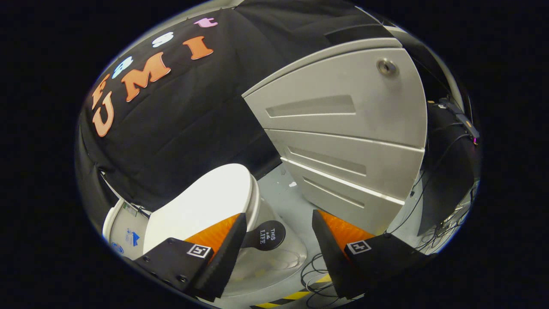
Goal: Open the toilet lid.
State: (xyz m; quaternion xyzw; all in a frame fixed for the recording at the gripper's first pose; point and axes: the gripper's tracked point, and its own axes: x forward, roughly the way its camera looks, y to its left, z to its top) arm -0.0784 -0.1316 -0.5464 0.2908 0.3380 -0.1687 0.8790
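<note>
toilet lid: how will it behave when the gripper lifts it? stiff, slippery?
The toilet lid looks like smooth, glossy hard plastic, so probably stiff but slippery under the fingers. It lies closed and likely swings up on a rear hinge rather than lifting free. The gripper is open, with the round dark tab at the lid's front edge between its fingers.
</note>
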